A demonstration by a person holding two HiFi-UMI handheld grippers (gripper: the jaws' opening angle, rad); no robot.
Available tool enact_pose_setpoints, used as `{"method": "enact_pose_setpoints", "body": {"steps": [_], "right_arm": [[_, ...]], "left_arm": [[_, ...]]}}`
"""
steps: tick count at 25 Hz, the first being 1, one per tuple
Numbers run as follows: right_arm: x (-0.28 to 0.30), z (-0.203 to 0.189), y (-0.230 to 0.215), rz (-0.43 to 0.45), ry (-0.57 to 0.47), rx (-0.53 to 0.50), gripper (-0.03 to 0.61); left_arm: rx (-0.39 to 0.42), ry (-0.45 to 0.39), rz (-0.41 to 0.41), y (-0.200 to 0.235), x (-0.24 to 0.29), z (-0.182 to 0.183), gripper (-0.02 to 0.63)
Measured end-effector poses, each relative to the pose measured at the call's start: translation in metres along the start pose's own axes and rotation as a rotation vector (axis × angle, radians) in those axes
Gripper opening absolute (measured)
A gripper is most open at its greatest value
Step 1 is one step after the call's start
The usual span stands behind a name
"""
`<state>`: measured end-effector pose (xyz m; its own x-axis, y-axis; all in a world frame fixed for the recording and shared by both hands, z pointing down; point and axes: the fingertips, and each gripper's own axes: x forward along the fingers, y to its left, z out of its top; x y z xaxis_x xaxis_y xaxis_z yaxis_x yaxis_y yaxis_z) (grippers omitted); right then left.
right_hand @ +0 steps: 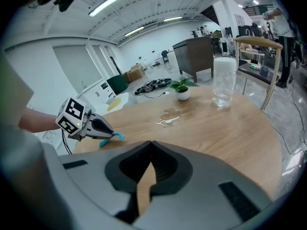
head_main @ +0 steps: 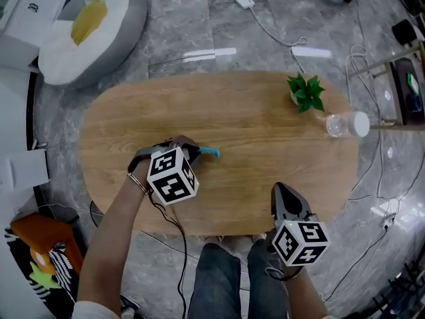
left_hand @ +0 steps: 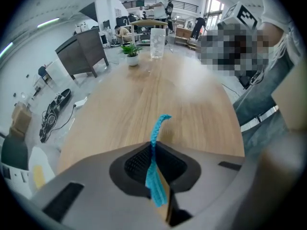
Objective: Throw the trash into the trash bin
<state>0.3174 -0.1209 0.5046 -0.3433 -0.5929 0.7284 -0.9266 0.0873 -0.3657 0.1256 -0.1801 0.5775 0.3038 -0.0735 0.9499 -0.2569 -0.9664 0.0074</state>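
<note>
Trash: one blue strip (left_hand: 153, 174), pinched in the left gripper (left_hand: 152, 146). Its jaws are closed on the strip's lower part. The free end sticks out past the jaw tips and curls up over the desk (head_main: 252, 121). The short tail hangs back behind the pads.

Two grippers in view, both over the near edge of the one oval wooden desk:
- Left: pointed steeply down, tips close to the wood (can't tell if they touch it).
- Right gripper (right_hand: 150, 146): jaws together, nothing between them, only bare wood visible through the slot below the tips. It sits well apart from the left gripper, off to that gripper's right.

Other items on the desk, all beyond the jaw tips:
- One potted plant (head_main: 305, 93), far ahead of the right jaws.
- One clear container (right_hand: 224, 80), just beside the plant, also far ahead.
- One small white scrap (right_hand: 168, 122), ahead of the right jaws, between them and the plant, lying flat.

From the left jaws, the plant and container line up straight ahead at the far end.
</note>
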Motion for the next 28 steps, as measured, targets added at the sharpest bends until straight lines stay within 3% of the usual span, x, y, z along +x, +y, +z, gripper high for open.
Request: {"method": "enact_pose_setpoints", "body": {"steps": [7, 12, 19, 24, 28], "right_arm": [[0.001, 0.005, 0.039, 0.046, 0.000, -0.068, 0.002], [0.003, 0.013, 0.070, 0.078, -0.007, -0.119, 0.002], [0.006, 0.023, 0.101, 0.110, -0.024, -0.183, 0.002], [0.007, 0.012, 0.135, 0.148, -0.014, -0.253, 0.002], [0.011, -0.004, 0.172, 0.211, 0.014, -0.302, 0.002]], "left_arm": [[-0.212, -0.119, 0.056, -0.005, -0.032, -0.010, 0.020], [-0.412, -0.260, 0.139, -0.004, -0.058, -0.014, 0.018], [-0.741, -0.430, 0.297, -0.013, -0.089, -0.045, 0.017], [-1.046, -0.516, 0.517, -0.019, -0.124, -0.083, 0.017], [-1.231, -0.606, 0.603, -0.036, -0.142, -0.111, 0.017]]}}
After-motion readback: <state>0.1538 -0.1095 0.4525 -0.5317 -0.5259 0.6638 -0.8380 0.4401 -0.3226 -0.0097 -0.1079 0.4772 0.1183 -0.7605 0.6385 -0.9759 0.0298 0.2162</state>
